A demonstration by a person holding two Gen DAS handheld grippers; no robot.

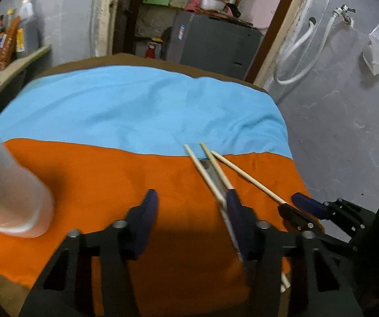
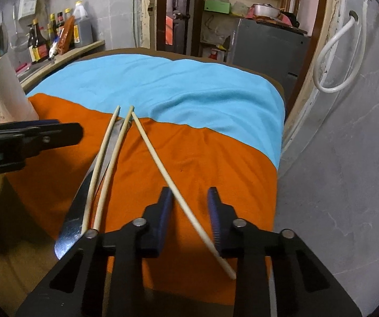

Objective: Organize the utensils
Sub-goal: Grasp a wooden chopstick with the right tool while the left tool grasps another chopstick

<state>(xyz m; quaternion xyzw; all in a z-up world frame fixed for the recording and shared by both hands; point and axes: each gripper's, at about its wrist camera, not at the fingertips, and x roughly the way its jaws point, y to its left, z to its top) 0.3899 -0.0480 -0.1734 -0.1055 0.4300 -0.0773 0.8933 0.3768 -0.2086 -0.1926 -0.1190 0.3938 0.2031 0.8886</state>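
On orange cloth (image 2: 202, 163): three pale chopsticks (image 2: 163, 169), splayed.

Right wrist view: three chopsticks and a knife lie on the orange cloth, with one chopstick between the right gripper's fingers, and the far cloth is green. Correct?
Not quite. The far cloth is light blue, as the right wrist view shows. The rest stands: three chopsticks, a knife on the orange cloth, one chopstick between the right gripper fingers.

3 chopsticks (image 2: 115, 163) lie on a cloth-covered table (image 2: 202, 158), 2 of them over a knife (image 2: 70, 227), the 3rd to their right. A container (image 1: 10, 198), possibly a cup, stands far left.
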